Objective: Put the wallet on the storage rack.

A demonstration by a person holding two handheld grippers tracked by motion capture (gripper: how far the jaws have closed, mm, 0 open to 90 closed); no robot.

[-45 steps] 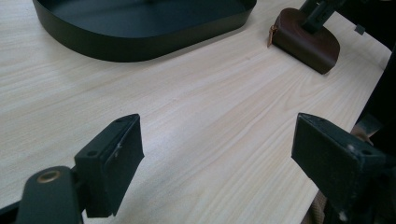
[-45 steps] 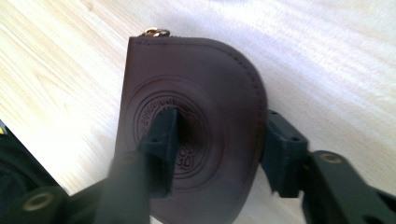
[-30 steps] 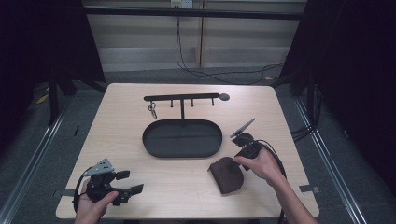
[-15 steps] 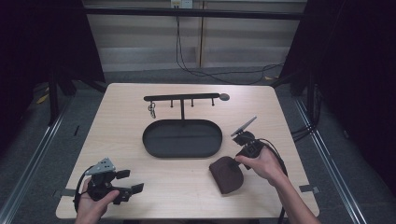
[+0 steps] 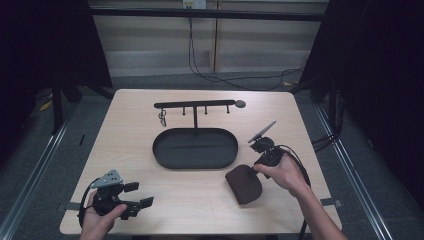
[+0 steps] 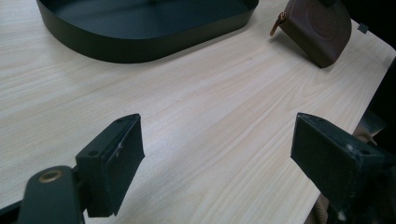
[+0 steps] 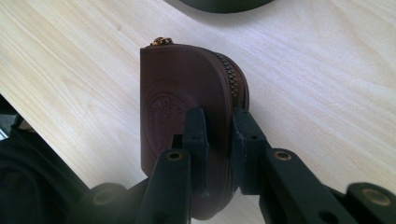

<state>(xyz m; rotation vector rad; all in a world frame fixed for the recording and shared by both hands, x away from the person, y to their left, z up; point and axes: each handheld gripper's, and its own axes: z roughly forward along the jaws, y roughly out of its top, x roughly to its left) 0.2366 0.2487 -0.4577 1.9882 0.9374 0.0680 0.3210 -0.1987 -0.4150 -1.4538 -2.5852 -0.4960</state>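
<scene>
Right gripper [image 5: 256,167] pinching brown leather pouch [image 5: 243,183]; left gripper [image 5: 135,200] idle, spread.

High view: I see the pouch on the table, right gripper on its far end, tray [image 5: 195,148] beyond. Left gripper view: jaws wide apart over bare wood, pouch [image 6: 320,29] far ahead-right. Right gripper view: jaws clamp the pouch's [image 7: 182,102] zippered edge.

Black oval tray [image 5: 195,149], hook rack [image 5: 195,105], table [image 5: 130,125].

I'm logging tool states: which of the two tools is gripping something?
The right tool: its jaws pinch the brown zip pouch. The left tool stands wide open over bare table.
</scene>
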